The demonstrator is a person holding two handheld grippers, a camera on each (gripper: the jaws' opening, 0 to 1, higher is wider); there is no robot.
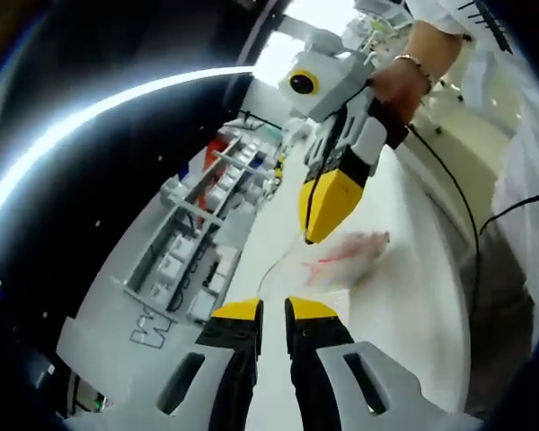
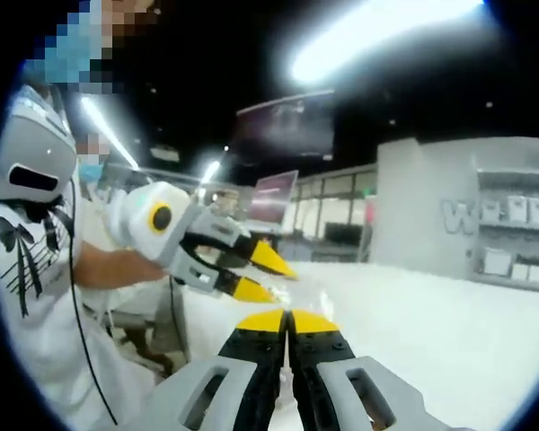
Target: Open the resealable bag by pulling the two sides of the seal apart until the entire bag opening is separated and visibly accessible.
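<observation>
A clear resealable bag with red markings (image 1: 346,256) lies flat on a white table (image 1: 404,296), well in from its edges, with bare surface all around it. The right gripper (image 1: 316,235) hangs above the bag, jaws together, holding nothing. The left gripper (image 1: 273,312) sits nearer, jaws slightly apart and empty. A shelf unit (image 1: 193,242) lines the table's far edge.

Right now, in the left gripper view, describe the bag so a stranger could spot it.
Find the long white table. Just past the yellow tip of the right gripper is the resealable bag. It is a blurred, see-through pouch with pinkish-red marks, unlike the grey and white boxes on the shelving beside the table.
</observation>
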